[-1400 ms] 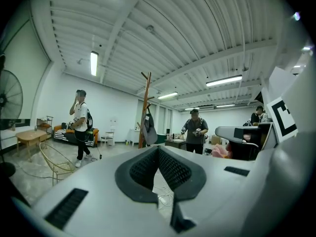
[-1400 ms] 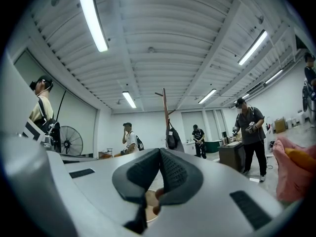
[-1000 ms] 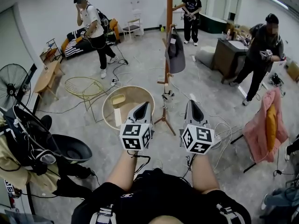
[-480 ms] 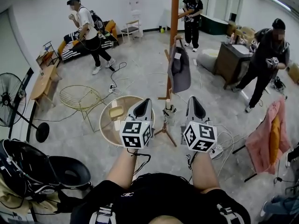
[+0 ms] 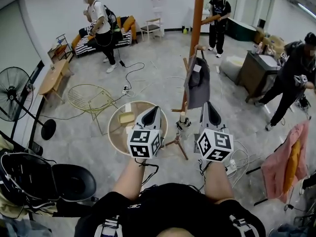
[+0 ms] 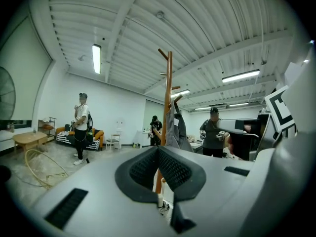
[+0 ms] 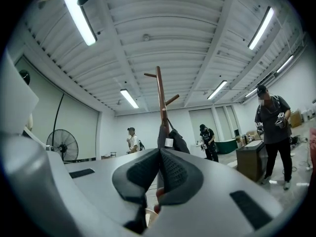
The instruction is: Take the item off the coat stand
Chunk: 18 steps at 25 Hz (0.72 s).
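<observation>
1. Head view: a grey garment (image 5: 197, 83) hangs from a peg of the wooden coat stand (image 5: 198, 14), just ahead of both grippers.
2. Left gripper (image 5: 152, 111) and right gripper (image 5: 209, 106) hover short of it, fingers pressed together, empty.
3. A round table (image 5: 117, 136) stands beside the stand's base.

The coat stand (image 5: 197, 14) is smooth brown wood. The grey item (image 5: 197, 83) on it is soft, matt cloth.
</observation>
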Tool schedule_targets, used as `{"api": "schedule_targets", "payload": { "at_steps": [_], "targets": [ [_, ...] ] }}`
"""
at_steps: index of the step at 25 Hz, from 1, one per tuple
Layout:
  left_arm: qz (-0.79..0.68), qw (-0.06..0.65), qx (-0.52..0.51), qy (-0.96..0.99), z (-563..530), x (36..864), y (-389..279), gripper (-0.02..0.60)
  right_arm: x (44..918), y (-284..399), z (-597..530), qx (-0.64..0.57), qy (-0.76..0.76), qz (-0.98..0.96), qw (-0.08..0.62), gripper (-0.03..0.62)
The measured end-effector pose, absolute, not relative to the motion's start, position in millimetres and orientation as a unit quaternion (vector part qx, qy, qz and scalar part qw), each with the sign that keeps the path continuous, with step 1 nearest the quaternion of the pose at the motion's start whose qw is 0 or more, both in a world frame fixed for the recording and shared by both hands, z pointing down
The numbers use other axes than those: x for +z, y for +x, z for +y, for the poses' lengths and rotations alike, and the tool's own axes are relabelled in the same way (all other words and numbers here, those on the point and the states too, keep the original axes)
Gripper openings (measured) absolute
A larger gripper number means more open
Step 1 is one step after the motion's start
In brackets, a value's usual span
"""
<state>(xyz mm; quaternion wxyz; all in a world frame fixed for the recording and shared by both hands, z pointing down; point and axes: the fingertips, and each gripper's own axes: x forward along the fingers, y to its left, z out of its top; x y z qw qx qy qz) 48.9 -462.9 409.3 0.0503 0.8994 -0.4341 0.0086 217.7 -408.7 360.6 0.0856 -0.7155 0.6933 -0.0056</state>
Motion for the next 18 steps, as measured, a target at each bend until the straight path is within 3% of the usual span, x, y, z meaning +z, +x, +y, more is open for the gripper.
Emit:
{"api": "schedule_targets", "payload": {
  "at_steps": [3,5,8,11,13,18],
  "targets": [
    [-0.449,0.053,0.005,0.892,-471,402,56,0.011,346,230,-422,-0.002,-0.703,0.705,0.090,0.014],
    [-0.456,0.056,0.007,0.888,-476,400,62,0.011,337,235,-434,-0.001,-0.688,0.720,0.090,0.107],
    [-0.465,0.058,0.012,0.883,-479,404,68,0.011,331,240,-447,0.006,-0.676,0.732,0.082,0.169],
    [-0.472,0.055,0.012,0.880,-481,405,72,0.011,327,244,-461,0.011,-0.670,0.739,0.074,0.304],
    [-0.477,0.053,0.012,0.877,-486,402,76,0.011,323,249,-475,0.005,-0.667,0.742,0.064,0.361],
    [-0.493,0.052,0.013,0.869,-500,400,79,0.011,318,260,-513,-0.027,-0.666,0.745,0.024,0.408]
  ]
}}
